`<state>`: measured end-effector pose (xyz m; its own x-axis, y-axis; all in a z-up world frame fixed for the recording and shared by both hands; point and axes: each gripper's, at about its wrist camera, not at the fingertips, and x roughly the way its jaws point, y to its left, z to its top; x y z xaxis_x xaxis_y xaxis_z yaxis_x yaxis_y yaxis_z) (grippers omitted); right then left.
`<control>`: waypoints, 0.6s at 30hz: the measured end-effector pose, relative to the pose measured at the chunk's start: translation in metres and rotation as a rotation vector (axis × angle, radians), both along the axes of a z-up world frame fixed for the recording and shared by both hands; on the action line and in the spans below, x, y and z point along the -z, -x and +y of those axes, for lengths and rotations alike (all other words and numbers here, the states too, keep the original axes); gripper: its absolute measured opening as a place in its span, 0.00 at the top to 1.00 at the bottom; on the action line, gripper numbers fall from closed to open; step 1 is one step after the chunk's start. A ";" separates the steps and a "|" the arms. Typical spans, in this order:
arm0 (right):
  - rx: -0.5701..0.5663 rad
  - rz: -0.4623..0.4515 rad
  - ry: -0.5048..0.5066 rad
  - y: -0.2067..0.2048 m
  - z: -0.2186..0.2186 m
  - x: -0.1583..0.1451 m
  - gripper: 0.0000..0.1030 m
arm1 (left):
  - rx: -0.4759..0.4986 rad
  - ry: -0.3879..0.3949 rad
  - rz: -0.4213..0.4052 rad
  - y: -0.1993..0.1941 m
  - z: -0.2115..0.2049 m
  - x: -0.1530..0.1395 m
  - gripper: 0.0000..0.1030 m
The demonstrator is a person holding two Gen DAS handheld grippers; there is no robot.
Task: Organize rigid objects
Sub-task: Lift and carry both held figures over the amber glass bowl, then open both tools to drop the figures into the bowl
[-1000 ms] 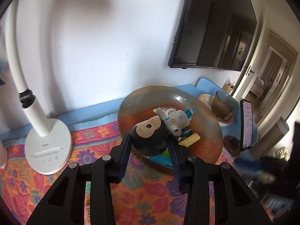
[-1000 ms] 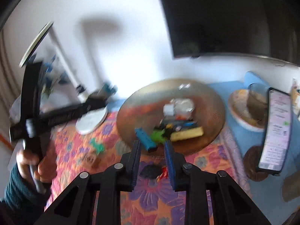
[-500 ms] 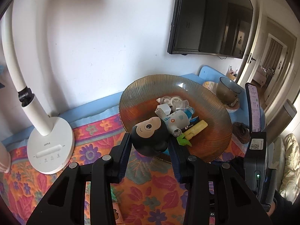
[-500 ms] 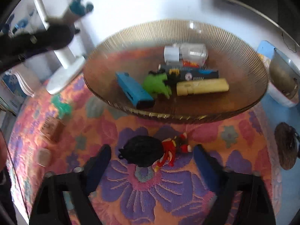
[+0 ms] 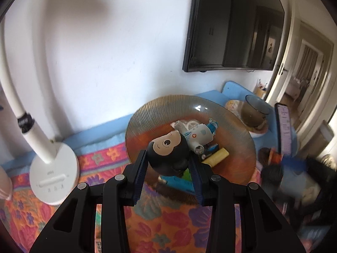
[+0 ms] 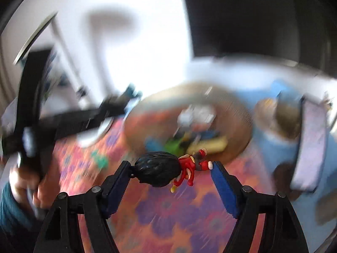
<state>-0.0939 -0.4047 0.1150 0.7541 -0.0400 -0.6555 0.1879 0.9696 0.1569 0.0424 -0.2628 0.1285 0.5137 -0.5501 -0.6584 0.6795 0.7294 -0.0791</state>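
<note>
Left to right across the table, which is covered with a bright floral cloth (image 5: pixel 172 227). Near the table's left edge stands a white gooseneck desk lamp (image 5: pixel 53 175), no part of the sorting. The left claw (image 5: pixel 168 174) is pinched on the round black head of a monkey-faced figurine in a pale blue suit (image 5: pixel 168 154) and holds it in the air above the near rim of the ribbed amber glass bowl (image 5: pixel 147 113), which sits toward the back edge. Already in the bowl: a yellow bar-shaped marker (image 5: pixel 219 156), a blue flat piece (image 5: pixel 179 184) and small white items, partly hidden. The right claw (image 6: pixel 171 171), seen through heavy motion blur, has its jaws set wide yet touching both ends of a black-haired doll in red clothes (image 6: pixel 166 171), carried clear of the cloth just short of the bowl. At the right edge stand a smoky glass cup (image 5: pixel 253 113) and an upright phone (image 5: pixel 284 130).

Judged progress: well advanced; both held figures are yet to be released into the bowl.
</note>
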 end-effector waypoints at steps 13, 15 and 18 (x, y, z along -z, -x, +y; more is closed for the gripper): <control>0.145 -0.043 0.010 -0.048 -0.053 -0.004 0.13 | -0.160 0.051 -0.062 -0.010 0.016 -0.010 0.31; 0.128 -0.048 0.002 -0.046 -0.048 -0.002 0.13 | -0.186 0.063 -0.096 0.001 0.037 -0.020 0.31; 0.085 -0.047 0.022 -0.039 -0.031 -0.004 0.13 | -0.239 0.066 -0.152 0.021 0.075 -0.034 0.26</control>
